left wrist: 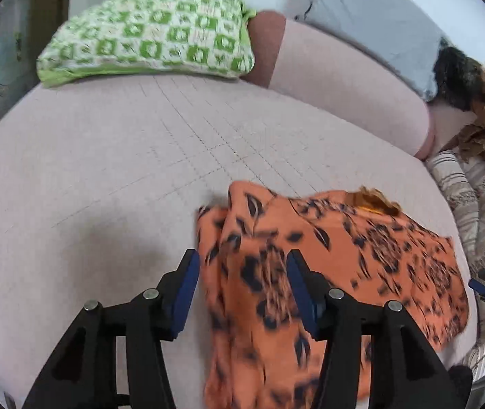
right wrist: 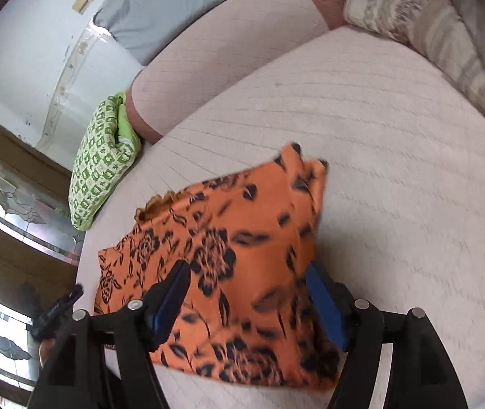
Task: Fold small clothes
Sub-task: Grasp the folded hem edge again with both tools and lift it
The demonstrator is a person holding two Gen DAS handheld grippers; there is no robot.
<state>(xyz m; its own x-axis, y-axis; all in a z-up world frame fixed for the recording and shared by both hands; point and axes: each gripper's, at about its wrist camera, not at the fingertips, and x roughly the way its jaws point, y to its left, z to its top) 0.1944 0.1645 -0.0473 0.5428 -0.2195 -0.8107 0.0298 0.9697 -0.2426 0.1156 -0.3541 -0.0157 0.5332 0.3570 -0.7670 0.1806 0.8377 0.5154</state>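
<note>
The left gripper (left wrist: 242,293) hangs with its blue pads spread, tilted down over the orange floral garment (left wrist: 327,272), gripping nothing. The right gripper (right wrist: 246,303) is likewise released, its fingers parted either side of the cloth without pressing it. No readable writing shows. The garment (orange with dark flowers, blurred) lies rumpled and partly folded on the pink sofa seat (left wrist: 89,177), well apart from the green checked cushion (left wrist: 147,34).
</note>
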